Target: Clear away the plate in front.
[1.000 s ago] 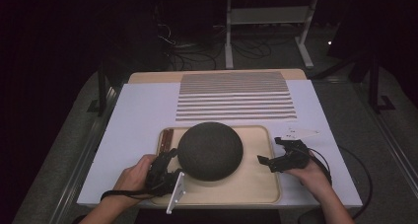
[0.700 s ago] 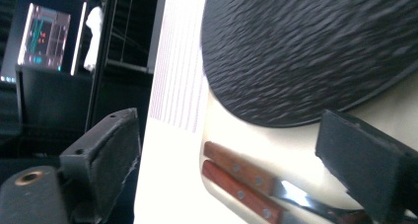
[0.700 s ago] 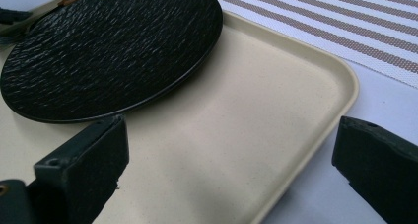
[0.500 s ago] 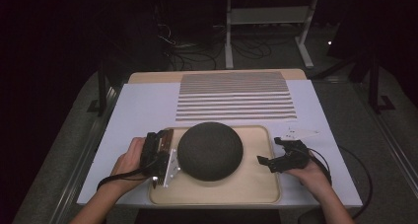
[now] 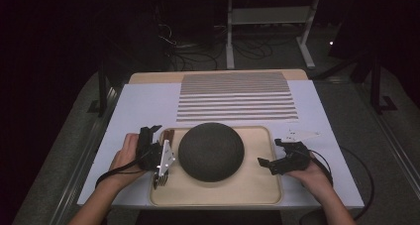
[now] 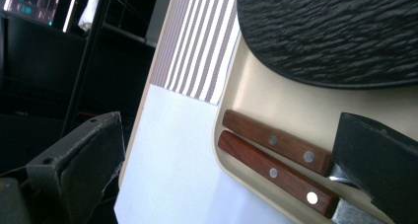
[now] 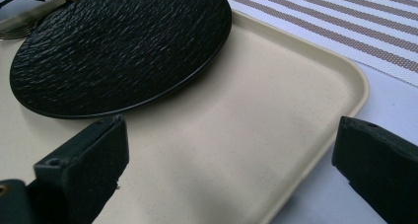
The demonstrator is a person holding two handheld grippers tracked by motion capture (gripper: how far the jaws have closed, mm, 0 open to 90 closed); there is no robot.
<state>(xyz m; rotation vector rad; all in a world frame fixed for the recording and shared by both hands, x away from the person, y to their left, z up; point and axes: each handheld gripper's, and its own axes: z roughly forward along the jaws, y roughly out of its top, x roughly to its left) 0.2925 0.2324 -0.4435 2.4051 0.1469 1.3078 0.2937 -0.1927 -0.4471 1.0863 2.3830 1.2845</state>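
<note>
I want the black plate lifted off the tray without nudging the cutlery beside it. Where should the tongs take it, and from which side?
Judging by its pose, grip the black plate by its thin rim on the side facing the right tongs, one jaw over, one under. That edge overhangs bare tray, while the opposite edge sits close to the wooden-handled cutlery.

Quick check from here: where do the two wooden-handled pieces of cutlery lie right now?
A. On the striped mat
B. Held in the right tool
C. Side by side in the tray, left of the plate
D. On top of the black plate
C: the left gripper view shows the two wooden handles lying side by side on the tray beside the black plate, with the left tool open over them.
</note>
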